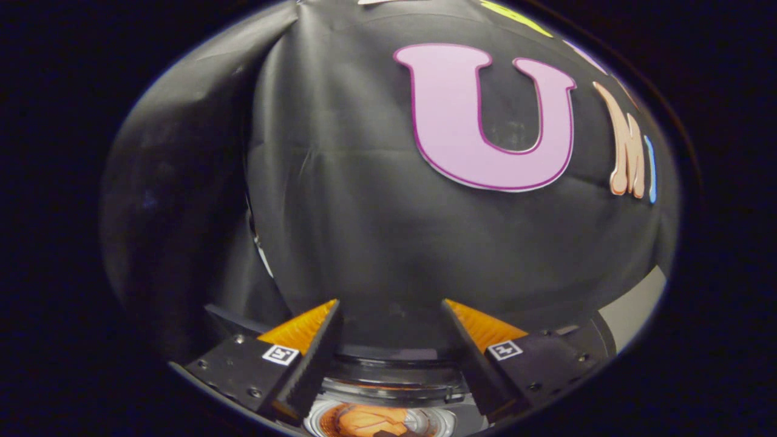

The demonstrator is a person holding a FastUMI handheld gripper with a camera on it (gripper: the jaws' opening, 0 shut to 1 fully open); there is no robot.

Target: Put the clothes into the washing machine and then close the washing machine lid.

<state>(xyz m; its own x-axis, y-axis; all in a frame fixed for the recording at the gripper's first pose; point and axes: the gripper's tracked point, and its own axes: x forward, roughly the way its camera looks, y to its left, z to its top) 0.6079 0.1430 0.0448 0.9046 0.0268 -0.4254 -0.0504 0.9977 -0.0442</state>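
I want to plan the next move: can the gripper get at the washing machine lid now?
Probably yes: the open gripper holds nothing, and the washing machine lid lies just below between its fingers, unobstructed.

- The gripper (pixel 388 309) has its two fingers spread wide apart, nothing pinched between them.
- Both fingers point at the booth wall (pixel 364 200), tips short of it and not touching.
- Each finger (pixel 303 340) carries a ribbed pad on its inner face and a small square marker on top.
- It's tipped roughly level, facing the wall straight on.
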